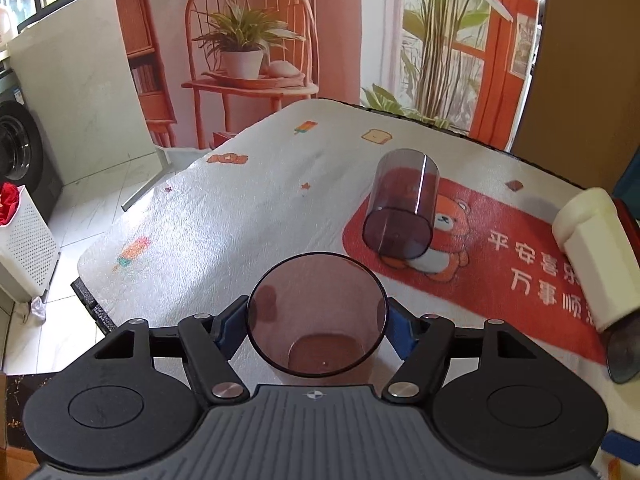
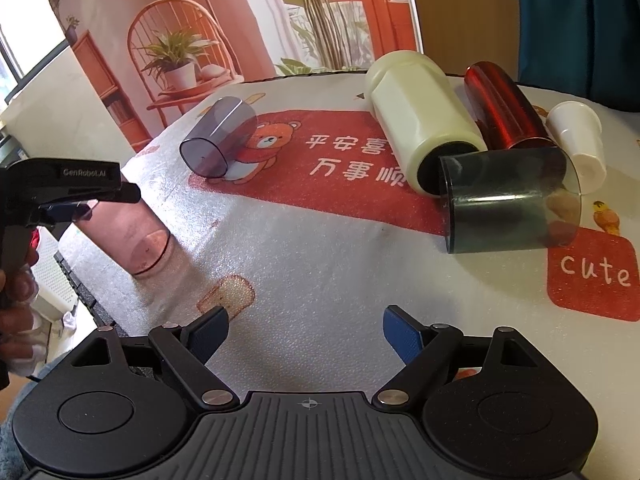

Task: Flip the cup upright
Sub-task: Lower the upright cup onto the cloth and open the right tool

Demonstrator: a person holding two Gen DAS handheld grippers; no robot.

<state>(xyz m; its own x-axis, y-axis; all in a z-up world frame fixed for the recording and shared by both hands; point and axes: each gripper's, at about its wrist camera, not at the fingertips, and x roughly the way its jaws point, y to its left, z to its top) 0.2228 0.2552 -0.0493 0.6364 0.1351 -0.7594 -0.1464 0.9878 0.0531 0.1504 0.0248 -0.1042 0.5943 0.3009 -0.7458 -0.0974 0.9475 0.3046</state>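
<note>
My left gripper [image 1: 316,322] is shut on a clear pink cup [image 1: 318,316], mouth up toward the camera, base toward the tablecloth. In the right wrist view the same pink cup [image 2: 138,236] stands tilted near the table's left edge, held near its rim by the left gripper [image 2: 86,200]. My right gripper [image 2: 306,330] is open and empty above the cloth. A purple clear cup [image 1: 402,206] lies on its side on the red bear patch [image 2: 352,168]; it also shows in the right wrist view [image 2: 218,140].
At the right lie a dark grey clear cup [image 2: 508,200], a cream tumbler [image 2: 424,120], a red metallic tumbler [image 2: 506,106] and a white cup [image 2: 580,140]. The table's left edge [image 1: 90,304] drops to the floor by a white basket [image 1: 24,248].
</note>
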